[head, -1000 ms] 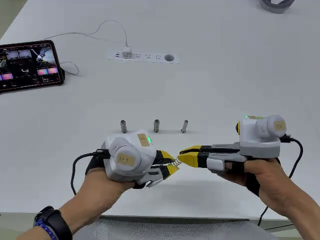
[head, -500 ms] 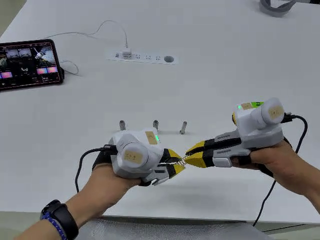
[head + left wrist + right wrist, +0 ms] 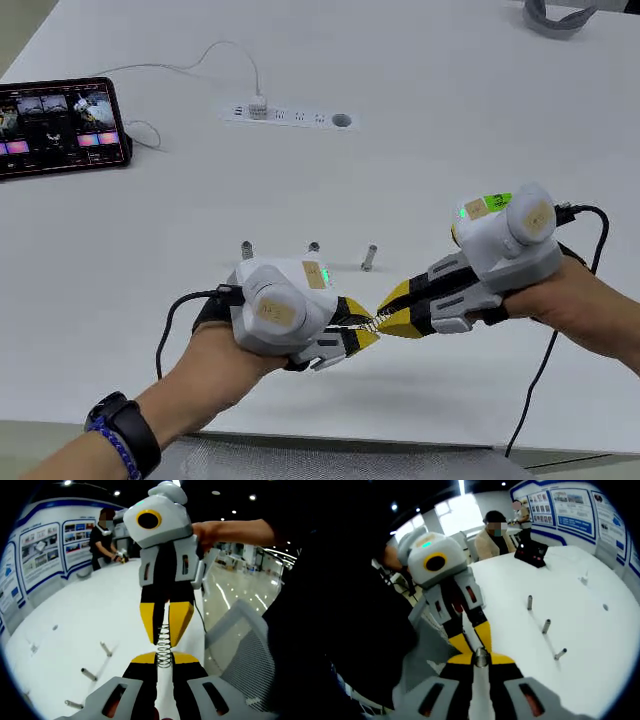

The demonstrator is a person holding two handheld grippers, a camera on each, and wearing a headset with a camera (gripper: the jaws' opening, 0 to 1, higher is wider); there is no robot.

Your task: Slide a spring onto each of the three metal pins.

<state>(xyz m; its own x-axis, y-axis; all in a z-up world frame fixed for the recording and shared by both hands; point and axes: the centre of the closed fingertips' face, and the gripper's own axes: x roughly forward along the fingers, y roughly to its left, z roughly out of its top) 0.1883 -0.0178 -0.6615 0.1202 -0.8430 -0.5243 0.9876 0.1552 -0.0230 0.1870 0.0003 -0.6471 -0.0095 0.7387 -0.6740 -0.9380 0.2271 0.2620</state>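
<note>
A small metal spring (image 3: 375, 322) spans the gap between my two grippers above the front of the white table. The left gripper (image 3: 358, 326) is shut on one end of it, and the right gripper (image 3: 390, 310), tilted tips-down, is shut on the other. In the left gripper view the spring (image 3: 163, 647) rises from my own jaws into the right gripper's yellow tips (image 3: 165, 622). The right gripper view shows the spring (image 3: 480, 656) end-on. Three bare metal pins (image 3: 247, 248) (image 3: 314, 246) (image 3: 369, 257) stand in a row just behind the grippers.
A tablet (image 3: 60, 125) lies at the far left and a white power strip (image 3: 290, 115) with a cable at the back. The table's front edge (image 3: 400, 440) runs below the hands. A mesh chair (image 3: 250, 650) stands close by, and people stand beyond.
Both grippers have drifted slightly right with the spring still between them. The right gripper's rear has lifted, so its tips now slope down toward the left gripper.
</note>
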